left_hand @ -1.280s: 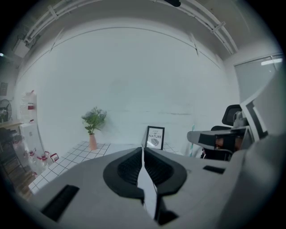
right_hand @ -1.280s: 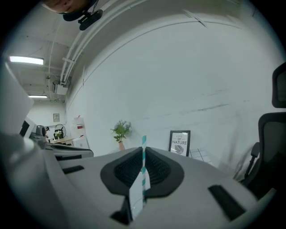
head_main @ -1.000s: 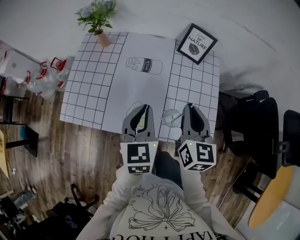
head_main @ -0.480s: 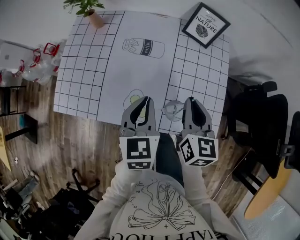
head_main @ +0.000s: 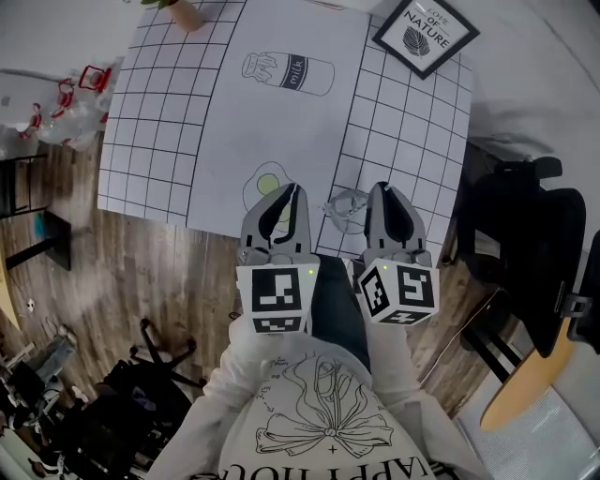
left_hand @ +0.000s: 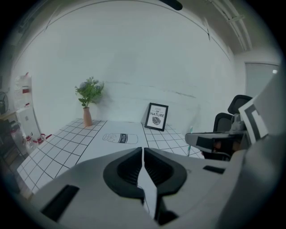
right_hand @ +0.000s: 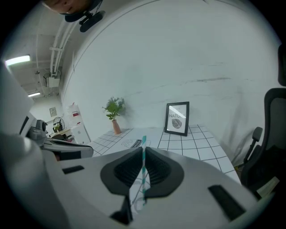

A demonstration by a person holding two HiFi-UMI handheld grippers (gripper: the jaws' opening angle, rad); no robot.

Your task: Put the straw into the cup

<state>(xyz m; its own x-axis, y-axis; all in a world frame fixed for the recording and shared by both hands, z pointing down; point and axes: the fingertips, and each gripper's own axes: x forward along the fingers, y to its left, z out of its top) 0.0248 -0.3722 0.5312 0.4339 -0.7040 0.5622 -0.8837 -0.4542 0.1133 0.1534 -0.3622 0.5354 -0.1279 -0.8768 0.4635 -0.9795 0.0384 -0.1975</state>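
A clear glass cup stands on the grid-patterned table mat near the front edge, between my two grippers. My right gripper is just right of the cup. In the right gripper view its jaws are shut on a teal-and-white striped straw, which stands upright and pokes above the tips. The left gripper view shows that straw at the right gripper's tip. My left gripper hovers left of the cup, jaws shut with nothing between them.
A framed leaf print stands at the back right and a potted plant at the back left. A milk bottle drawing marks the mat's middle. A black office chair is on the right, and bags are on the left.
The head view has shifted, so the table now sits higher in the frame. Both grippers and the cup keep their places relative to each other.
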